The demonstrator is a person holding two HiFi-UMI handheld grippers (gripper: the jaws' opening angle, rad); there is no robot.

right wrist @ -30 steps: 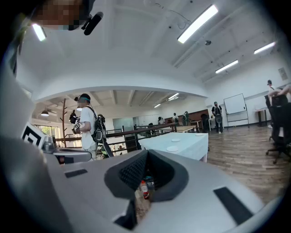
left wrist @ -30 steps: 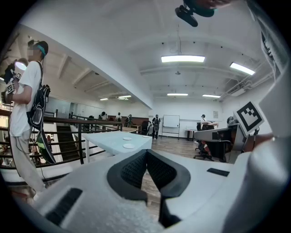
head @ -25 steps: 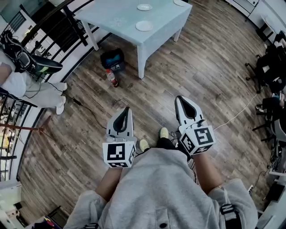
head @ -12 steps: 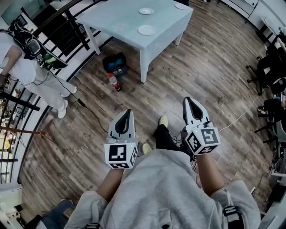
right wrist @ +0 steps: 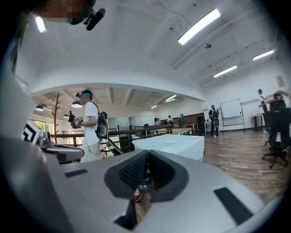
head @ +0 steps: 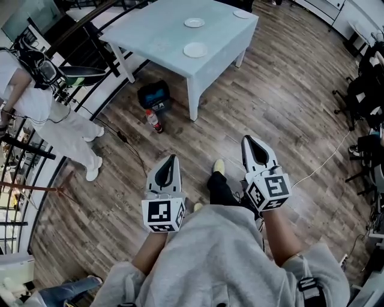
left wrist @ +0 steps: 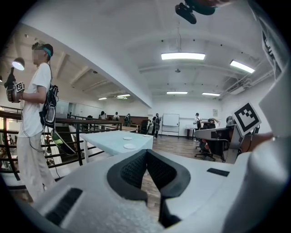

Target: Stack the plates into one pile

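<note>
- left gripper [head: 173,158]: held low in front of the person, above the wooden floor [head: 270,90]. fingers closed tip to tip in the left gripper view [left wrist: 146,153], nothing between them.
- right gripper [head: 246,139]: beside the left, also over the floor. fingers pressed together in the right gripper view [right wrist: 148,153], gripping nothing.
- table [head: 156,36]: pale, ahead of both grippers and well apart from them.
- plates, three, white, all on the table top, none stacked: near plate [head: 195,50] by the front edge, middle plate [head: 194,23] behind it, far plate [head: 242,13] at the far right corner.
- dark bag [head: 153,95]: on the floor beside the near table leg.
- bottle [head: 153,120]: just beside the bag.
- another person [head: 36,102]: in white, standing by the black railing [head: 90,42] at left.
</note>
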